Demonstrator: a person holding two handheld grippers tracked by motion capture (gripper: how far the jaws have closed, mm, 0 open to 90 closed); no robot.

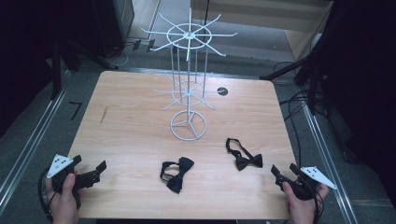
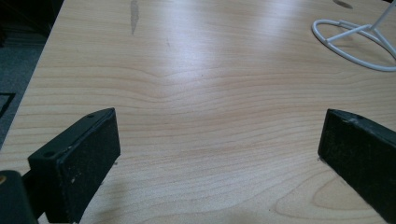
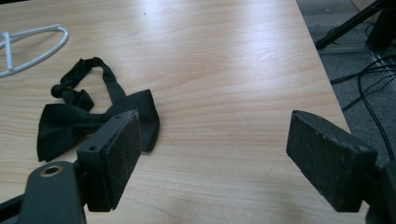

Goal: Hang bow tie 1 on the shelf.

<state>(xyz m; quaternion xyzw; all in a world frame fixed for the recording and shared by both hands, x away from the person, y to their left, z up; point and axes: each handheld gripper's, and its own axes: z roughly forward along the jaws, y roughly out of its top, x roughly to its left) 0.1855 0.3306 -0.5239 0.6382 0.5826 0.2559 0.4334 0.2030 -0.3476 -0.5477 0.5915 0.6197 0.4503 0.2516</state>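
Two black bow ties lie on the wooden table (image 1: 130, 130): one (image 1: 176, 173) near the front middle, the other (image 1: 243, 156) to its right, which also lies in the right gripper view as a bow tie (image 3: 70, 121) just beyond the left jaw. A white wire display stand (image 1: 188, 84) rises at the table's centre, its ring base (image 2: 359, 42) showing in the left gripper view. My left gripper (image 1: 88, 170) rests open at the front left corner, nothing between its jaws. My right gripper (image 1: 284, 171) stands open at the front right corner, close to the right bow tie without touching it.
A dark round hole (image 1: 222, 91) sits in the tabletop behind the stand. Cables (image 1: 299, 107) and dark tripod legs (image 1: 289, 70) lie on the floor to the right. Bare wood stretches between the grippers and the stand.
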